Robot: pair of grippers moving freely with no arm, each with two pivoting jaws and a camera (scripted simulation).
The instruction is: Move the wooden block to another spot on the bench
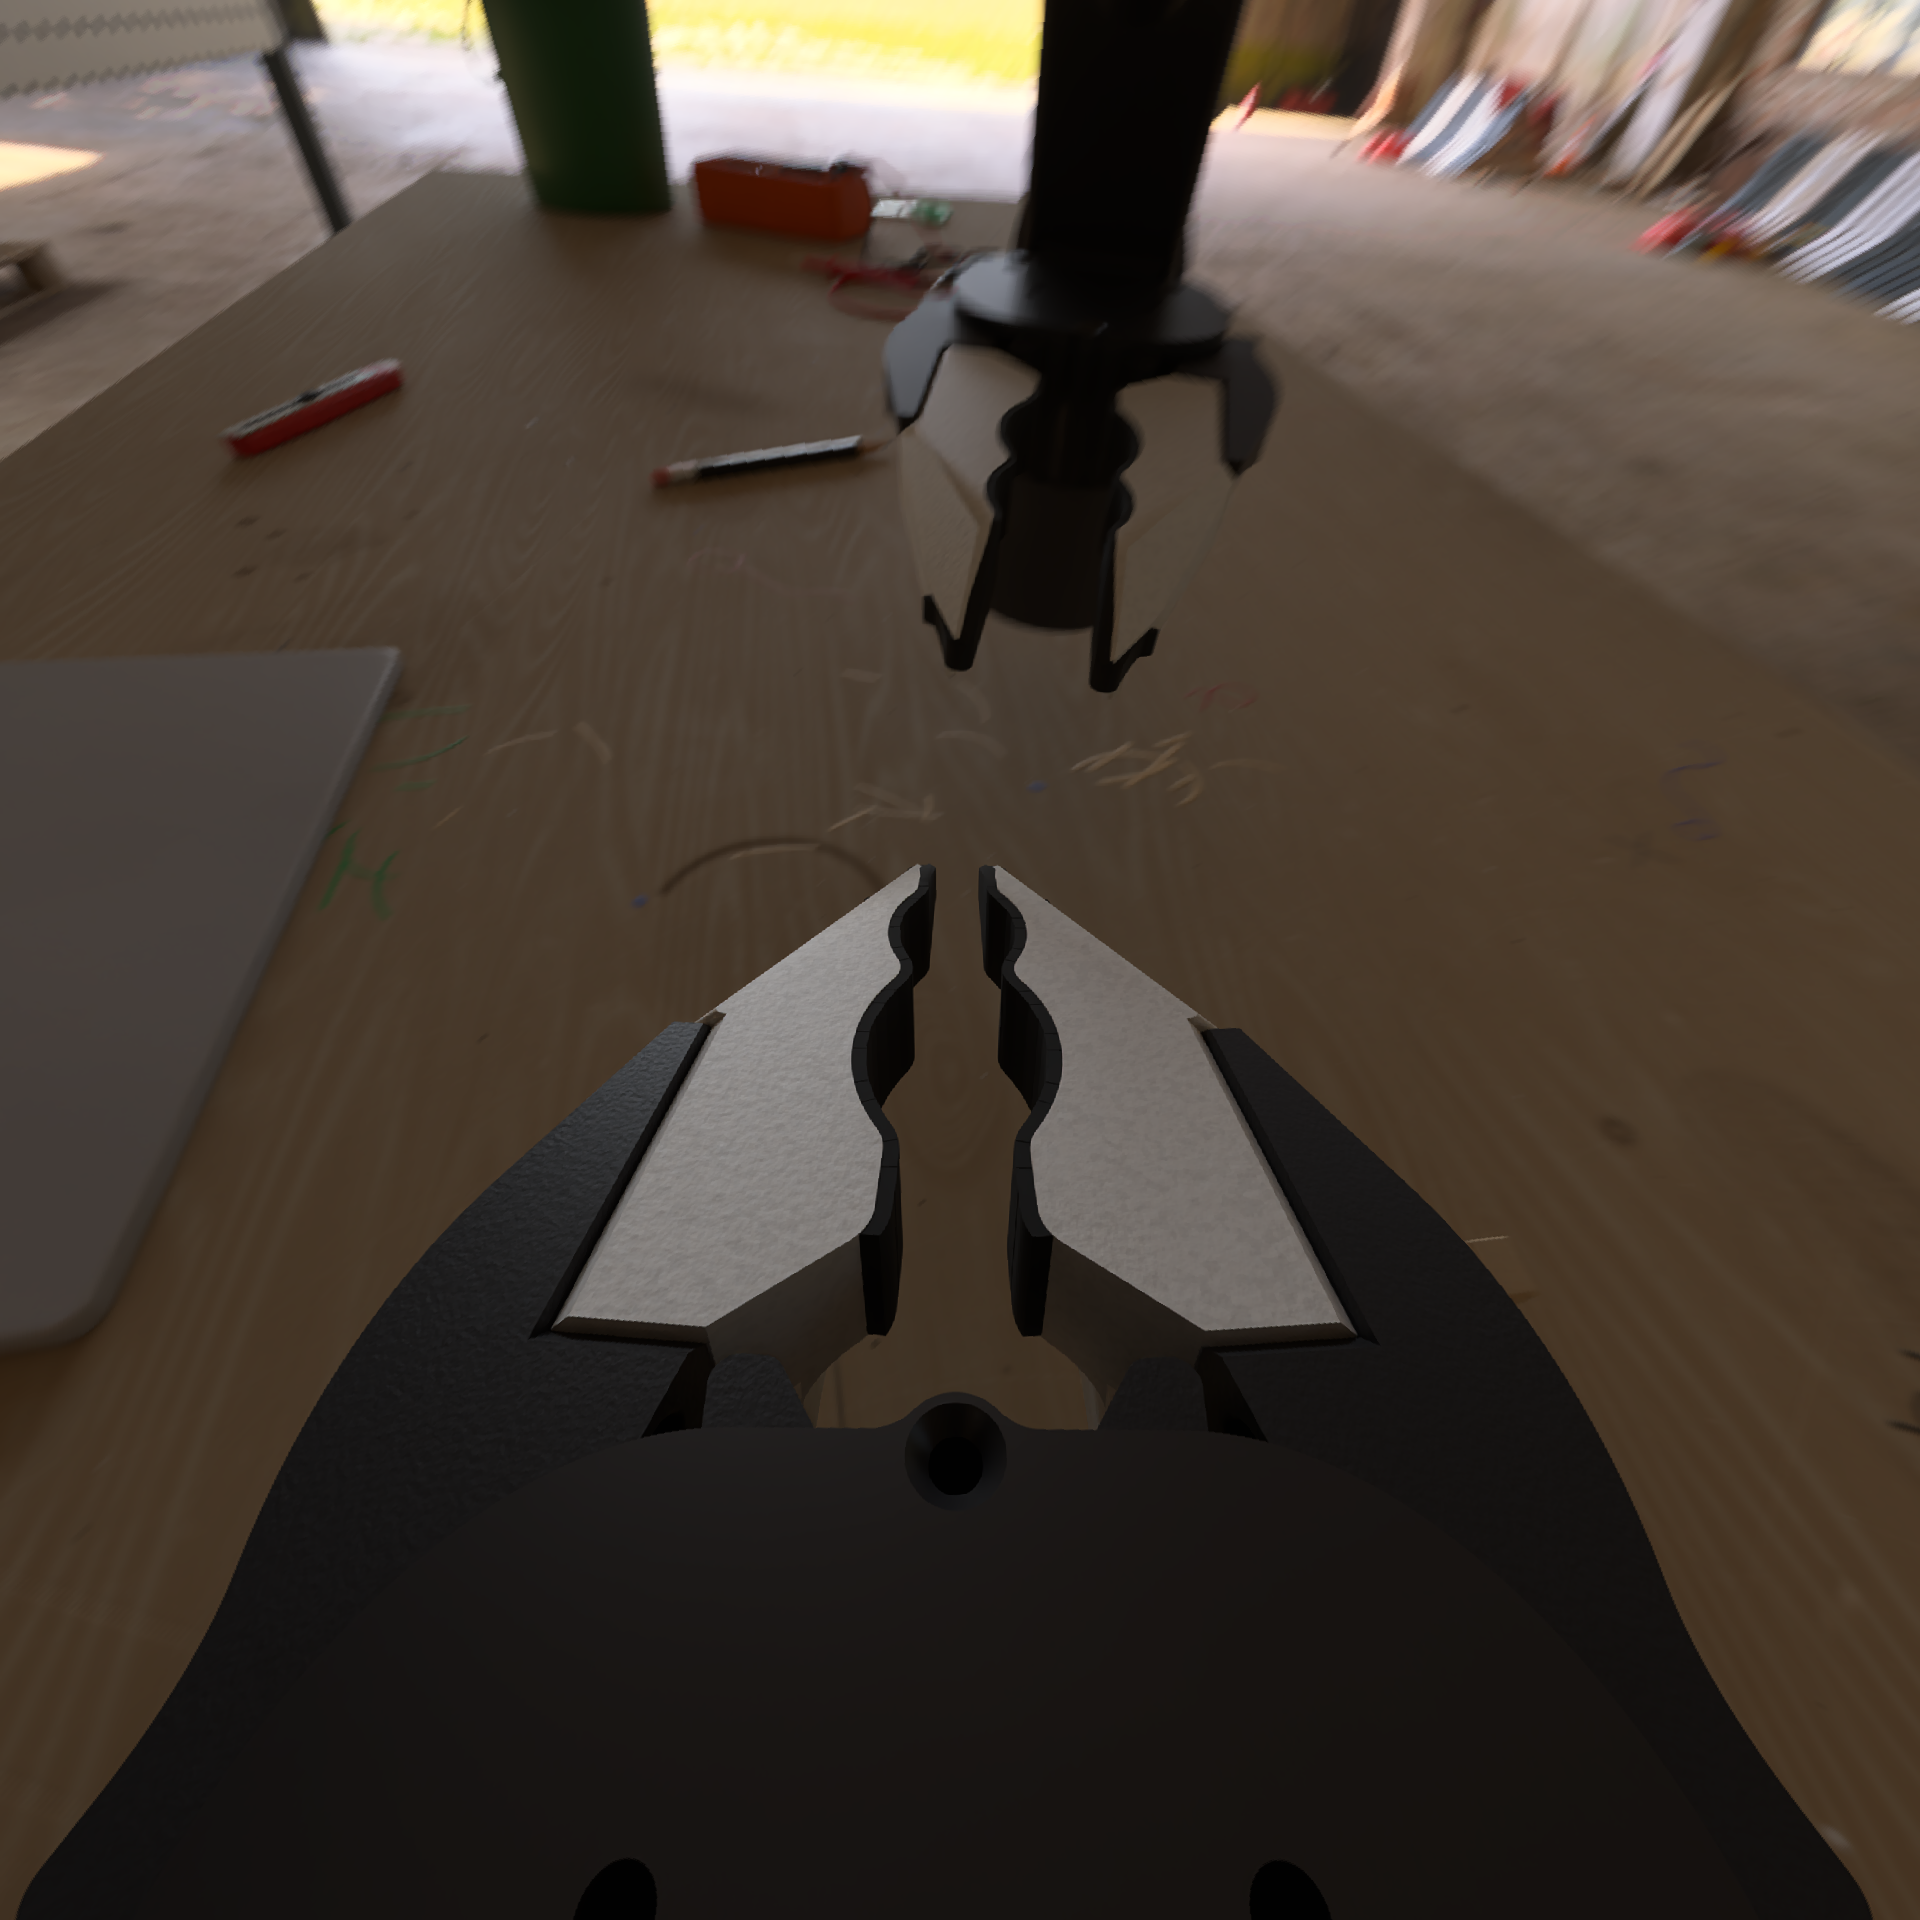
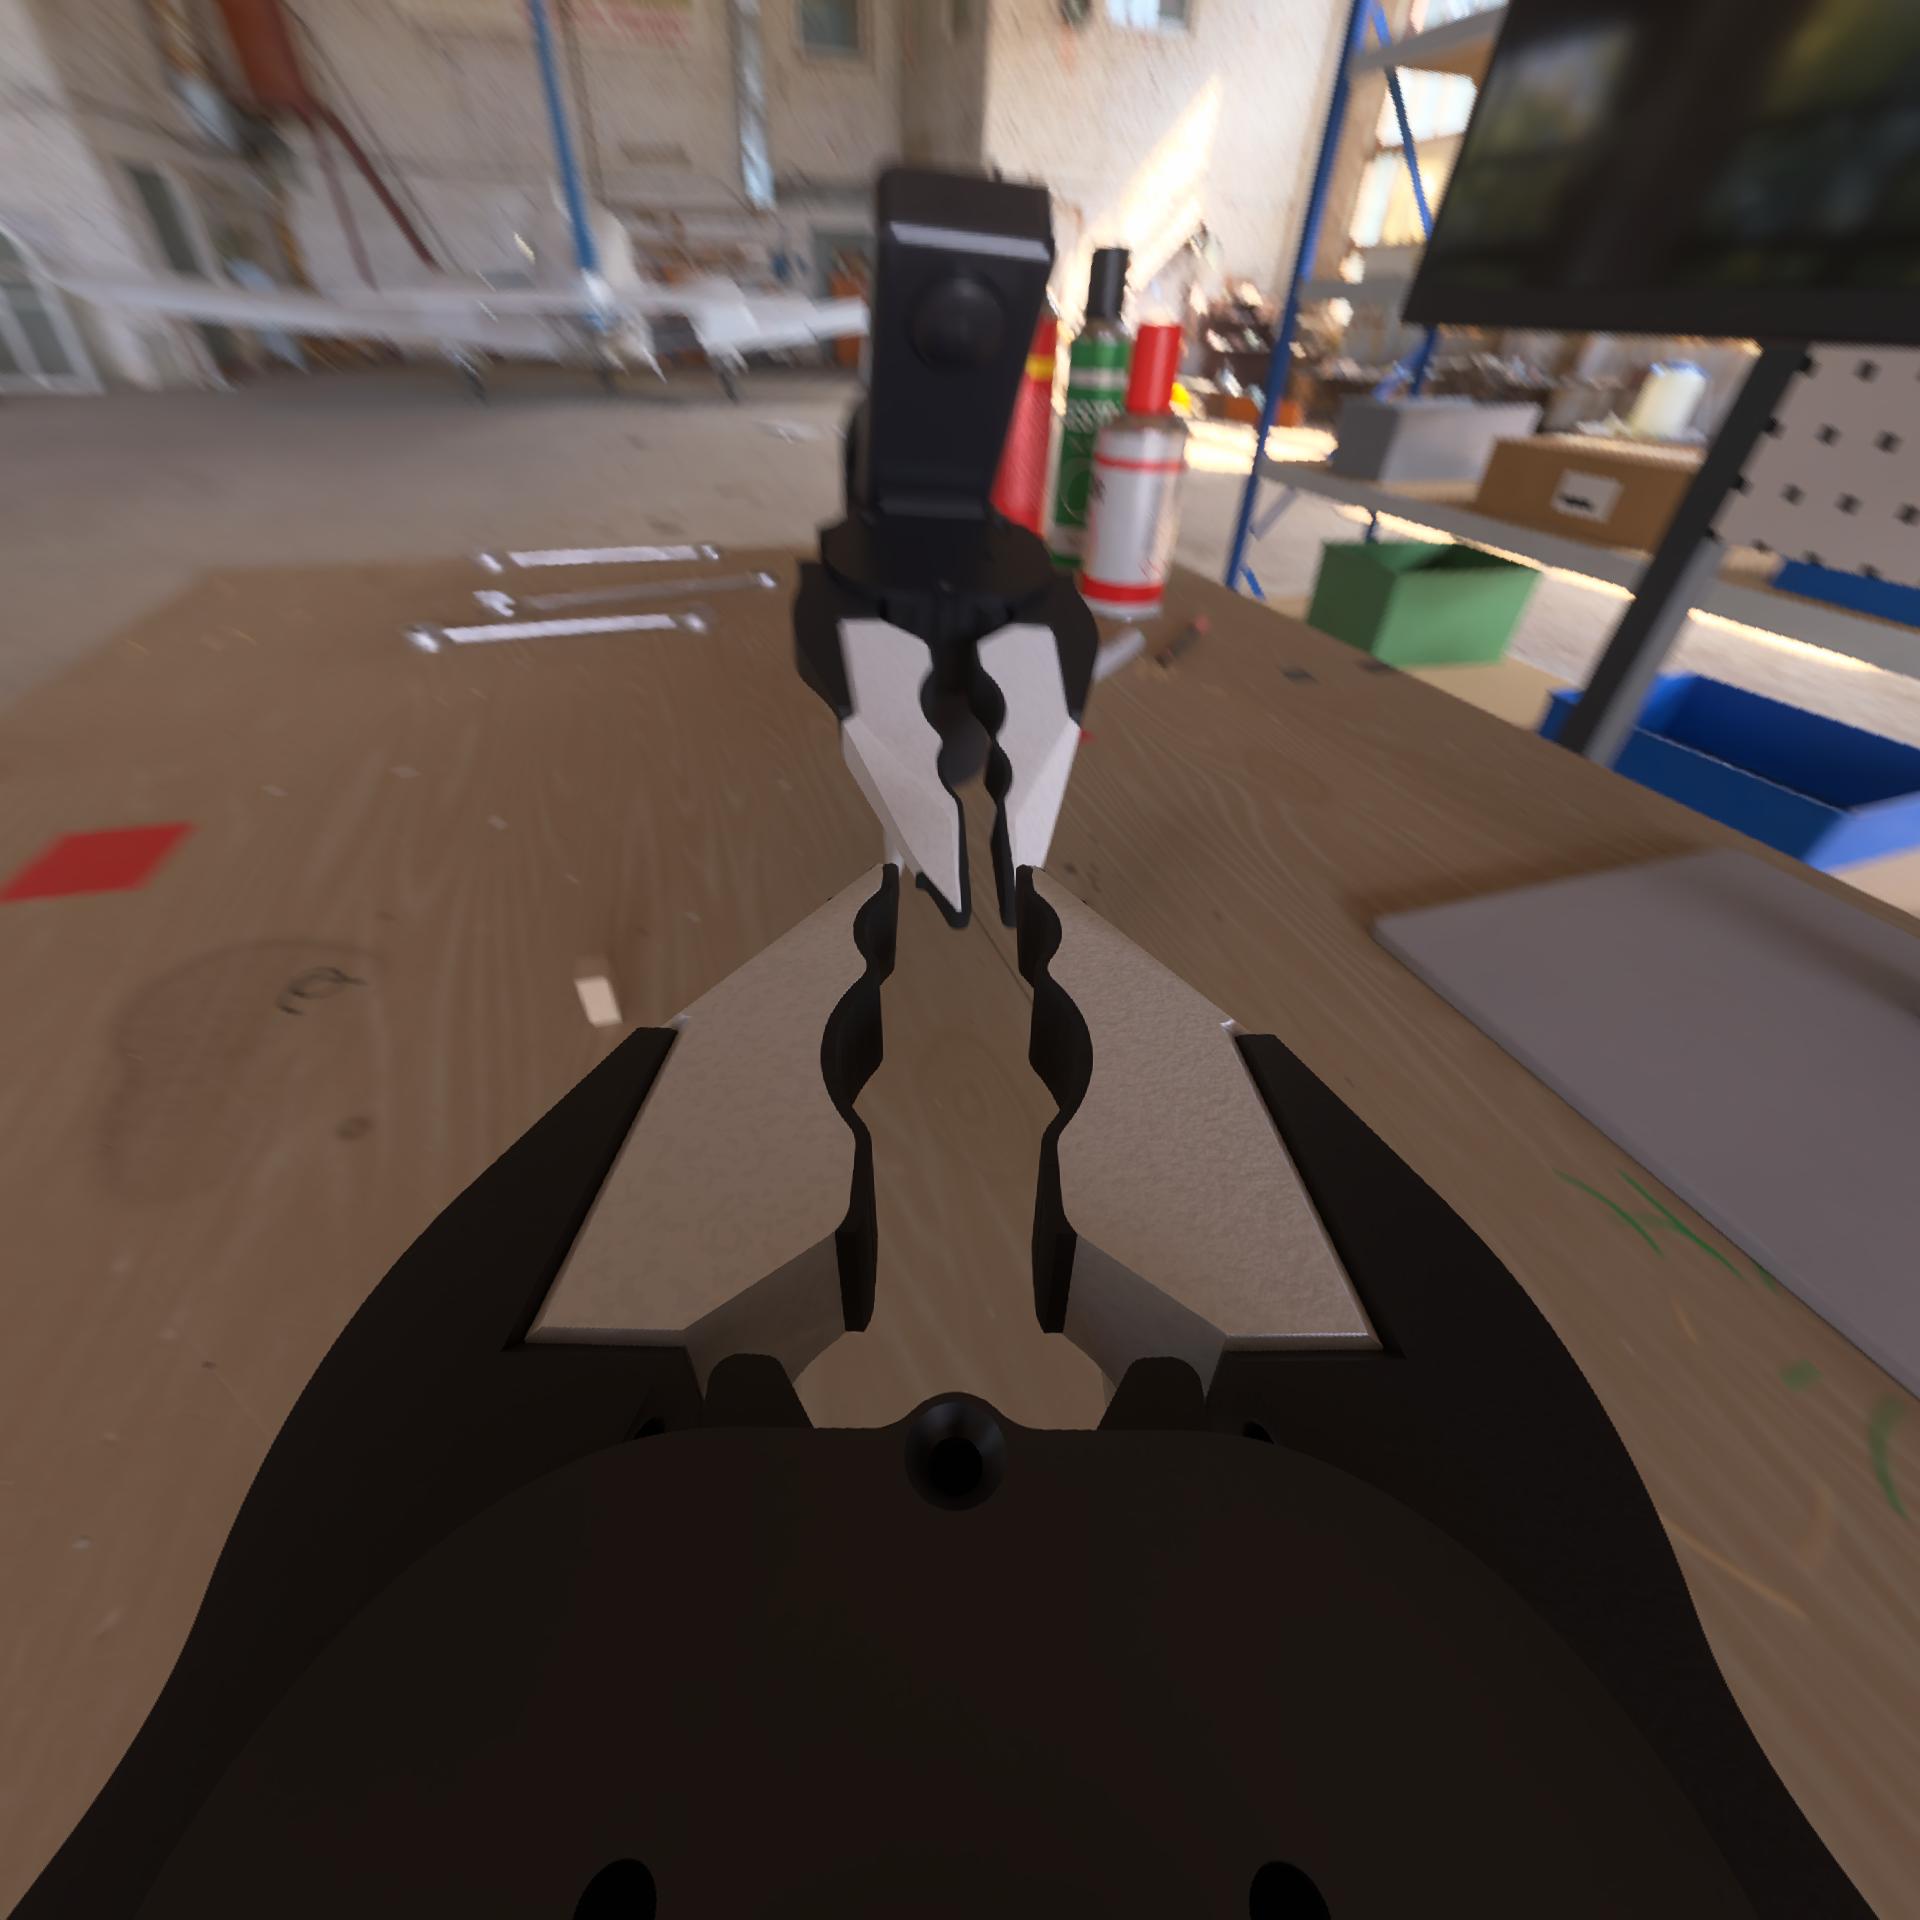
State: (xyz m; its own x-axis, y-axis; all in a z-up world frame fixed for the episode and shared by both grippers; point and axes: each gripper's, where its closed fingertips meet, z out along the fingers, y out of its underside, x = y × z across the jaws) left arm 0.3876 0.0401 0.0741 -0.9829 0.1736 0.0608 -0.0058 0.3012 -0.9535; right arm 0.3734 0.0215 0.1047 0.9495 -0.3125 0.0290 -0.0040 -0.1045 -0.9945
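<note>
My right gripper is shut on the wooden block, a brown piece that fills the gap between its fingers. In the left wrist view this gripper faces me from farther down the bench, tips pointing down, with the dark end of the block between its fingers. My left gripper is shut and empty, with only a thin slit between the tips, low over the wooden bench. It also shows in the right wrist view, just beyond my right fingertips.
A grey flat slab lies at the left, and shows at the right in the right wrist view. A red tool, a dark pen and an orange box lie farther off. Spray cans, wrenches and a blue bin lie beyond.
</note>
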